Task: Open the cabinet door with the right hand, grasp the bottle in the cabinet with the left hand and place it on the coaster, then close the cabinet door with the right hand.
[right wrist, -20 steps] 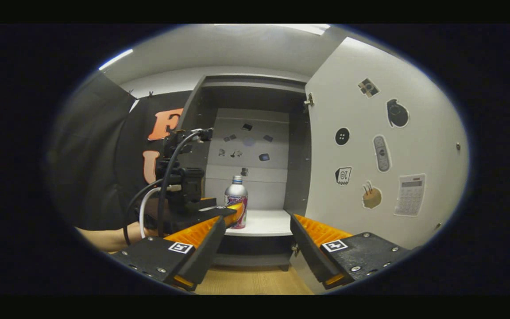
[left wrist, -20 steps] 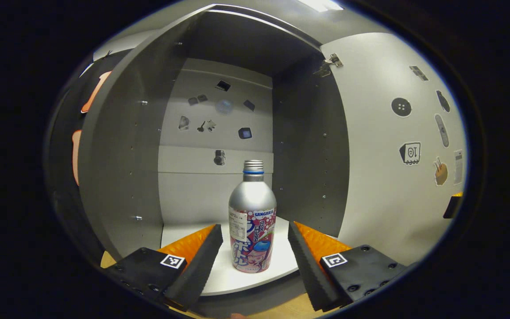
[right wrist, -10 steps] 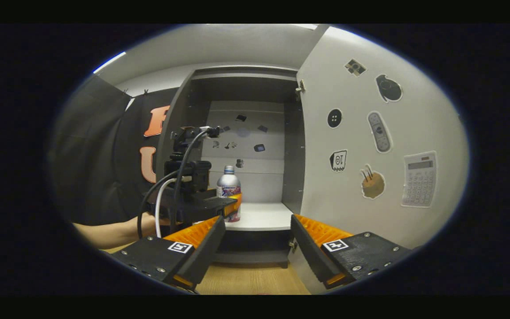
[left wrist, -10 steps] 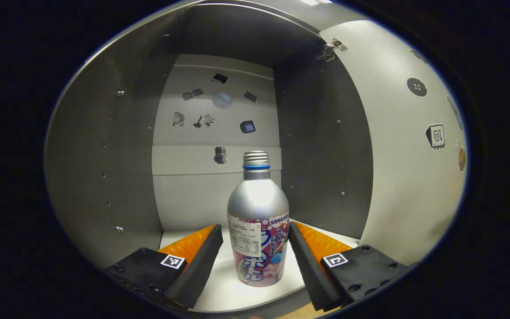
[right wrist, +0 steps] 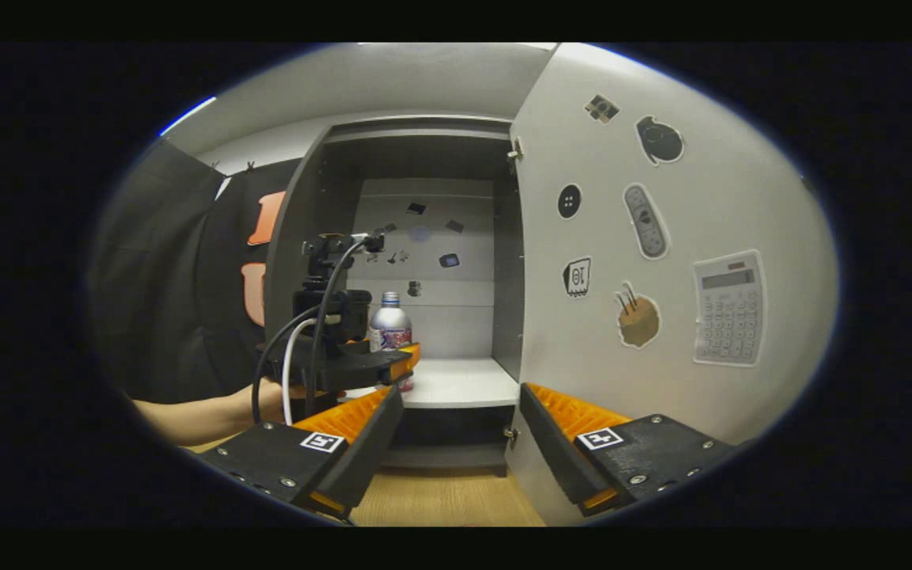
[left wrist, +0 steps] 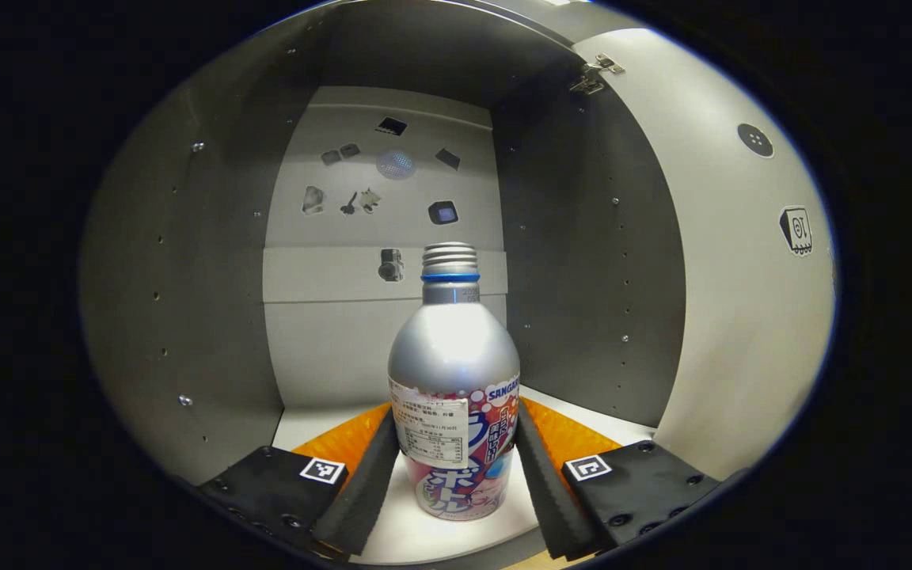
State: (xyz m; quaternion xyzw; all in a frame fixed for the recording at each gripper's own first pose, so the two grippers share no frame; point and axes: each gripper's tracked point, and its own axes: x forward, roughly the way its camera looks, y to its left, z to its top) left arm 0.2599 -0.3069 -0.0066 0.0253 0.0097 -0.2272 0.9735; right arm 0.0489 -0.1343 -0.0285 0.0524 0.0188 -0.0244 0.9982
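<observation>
Now much nearer than a moment ago: left gripper (left wrist: 454, 467) pushed deeper into the cabinet (left wrist: 187, 277), fingers closing in on both sides of the bottle (left wrist: 453, 380), maybe just touching; cannot tell if squeezing yet. Means the grab is almost done, lift and coaster next. Bottle upright on the white shelf (left wrist: 424, 538), shiny silver with a colourful label. Right gripper (right wrist: 456, 443) open and empty, near the open door (right wrist: 662, 277).

One bottle, one cabinet, two tongs.
A single bottle (left wrist: 454, 396) stands in one cabinet (right wrist: 416, 166) with one open door (right wrist: 662, 317) (five stickers on its inner face); left tongs (left wrist: 454, 475) and right tongs (right wrist: 456, 443) make two.
</observation>
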